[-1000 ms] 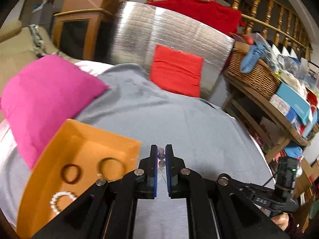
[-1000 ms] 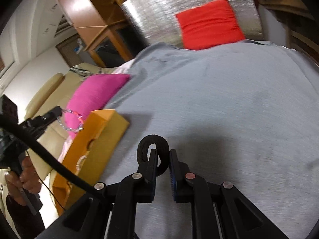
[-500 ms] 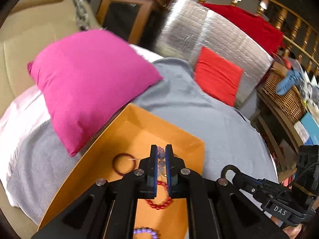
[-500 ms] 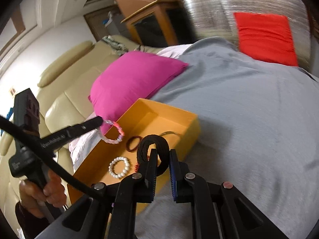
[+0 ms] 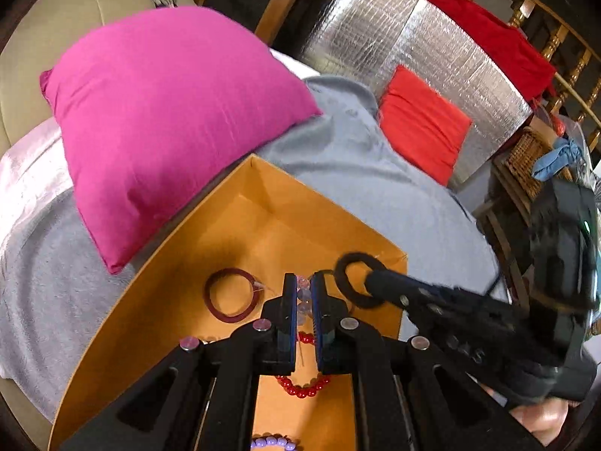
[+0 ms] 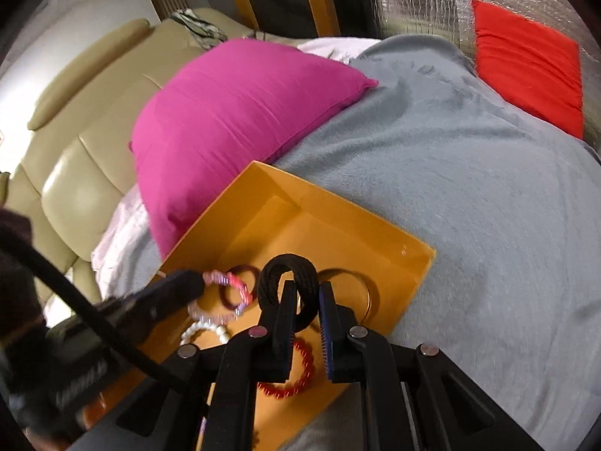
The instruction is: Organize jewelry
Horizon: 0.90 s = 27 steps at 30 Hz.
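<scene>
Together above an orange box (image 6: 394, 240), two hand-held grippers each carry jewelry. The left hand-held gripper (image 5: 300, 293) is clamped on a pale pink beaded bracelet (image 6: 219, 295), its loop hanging over the box's left part. The right hand-held gripper (image 6: 306, 300) pinches a black hair tie (image 6: 289, 274), its loop standing upright. Below lie a maroon ring (image 5: 231, 295), a red bead bracelet (image 5: 302, 387), a white pearl bracelet (image 6: 204, 330) and a thin bangle (image 6: 360, 289). The box rests on a grey blanket (image 6: 469, 188), with a pink pillow (image 5: 169, 112) just beyond its far left edge; the blanket lies open to the right.
</scene>
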{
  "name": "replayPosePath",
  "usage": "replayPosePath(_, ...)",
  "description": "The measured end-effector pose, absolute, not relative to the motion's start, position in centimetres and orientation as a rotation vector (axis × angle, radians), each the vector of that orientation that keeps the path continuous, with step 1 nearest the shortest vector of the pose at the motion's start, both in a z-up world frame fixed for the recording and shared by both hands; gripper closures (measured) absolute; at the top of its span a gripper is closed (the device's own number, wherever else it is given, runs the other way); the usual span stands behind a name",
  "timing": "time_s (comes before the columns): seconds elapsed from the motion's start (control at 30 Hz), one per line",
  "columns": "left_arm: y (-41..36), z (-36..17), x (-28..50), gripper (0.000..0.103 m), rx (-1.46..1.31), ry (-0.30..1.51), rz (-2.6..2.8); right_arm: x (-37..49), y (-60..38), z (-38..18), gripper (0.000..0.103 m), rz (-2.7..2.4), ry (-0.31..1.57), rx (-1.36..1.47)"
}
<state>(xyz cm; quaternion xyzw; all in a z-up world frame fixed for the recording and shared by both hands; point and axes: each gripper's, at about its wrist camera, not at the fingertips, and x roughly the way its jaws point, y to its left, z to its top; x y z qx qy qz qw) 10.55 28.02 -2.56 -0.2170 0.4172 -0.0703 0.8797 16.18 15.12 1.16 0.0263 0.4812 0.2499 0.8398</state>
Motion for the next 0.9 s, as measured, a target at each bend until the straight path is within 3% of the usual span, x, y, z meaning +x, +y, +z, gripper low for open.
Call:
replayPosePath(0.3, 28.2, -4.4, 11.9, 0.096, -0.458, 0.951, -0.142, 18.0, 15.1, -0.9, 0.090, 0.462, 1.125, 0.013)
replayPosePath(0.9, 28.6, -3.1, 11.5, 0.094, -0.458, 0.920, -0.123, 16.8, 12.1, 0.9, 0.089, 0.453, 1.006, 0.113)
